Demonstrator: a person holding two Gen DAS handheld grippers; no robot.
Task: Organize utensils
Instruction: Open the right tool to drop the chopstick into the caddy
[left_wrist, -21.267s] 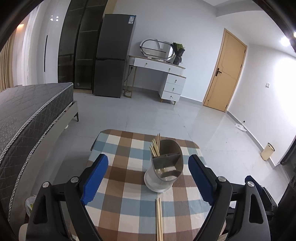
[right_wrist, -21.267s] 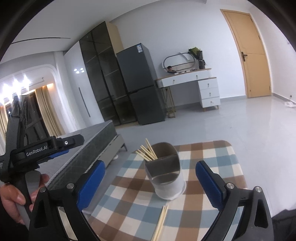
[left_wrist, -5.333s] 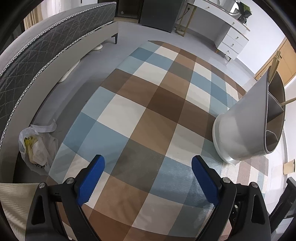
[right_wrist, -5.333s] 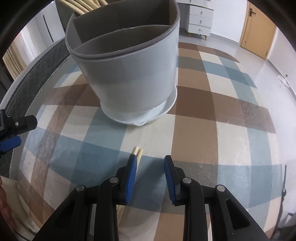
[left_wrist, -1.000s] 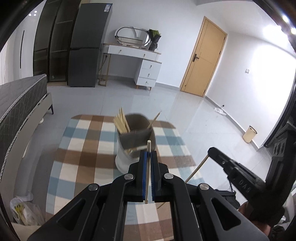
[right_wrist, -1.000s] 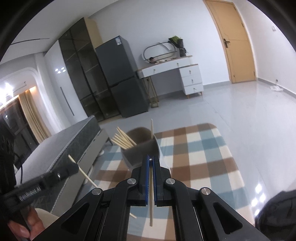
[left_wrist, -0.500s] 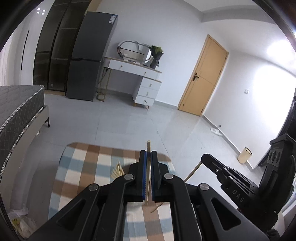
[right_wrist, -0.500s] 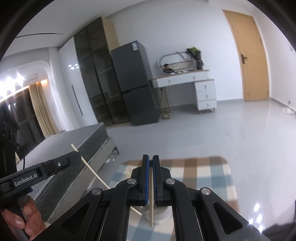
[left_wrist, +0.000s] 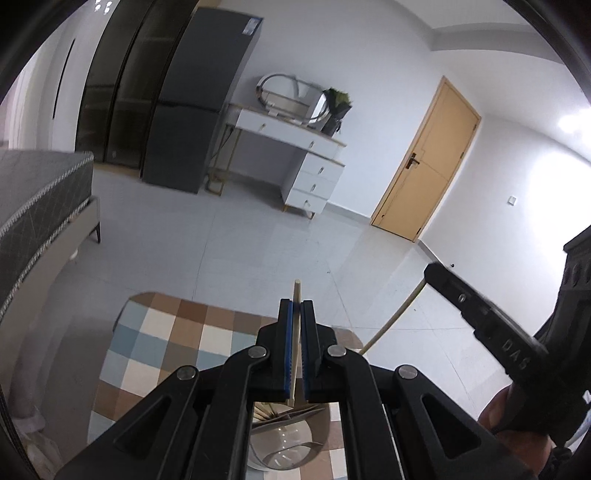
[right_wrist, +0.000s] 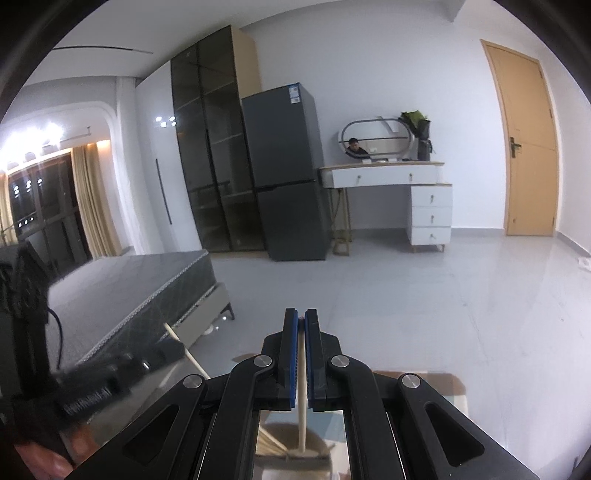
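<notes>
Above checked tablecloth (left_wrist: 166, 332), left tongs (left_wrist: 296, 314) and right tongs (right_wrist: 301, 328) each clamp one upright chopstick (left_wrist: 295, 332).

Both chopsticks (left_wrist: 295, 343) now over holder (left_wrist: 284, 443).

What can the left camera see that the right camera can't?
Only the left wrist view shows the checkered tablecloth spread wide. Only the right wrist view shows the curtains and ceiling lights. Both show the left gripper and right gripper, each shut on a chopstick, the utensil holder below, the fridge and the door.
</notes>
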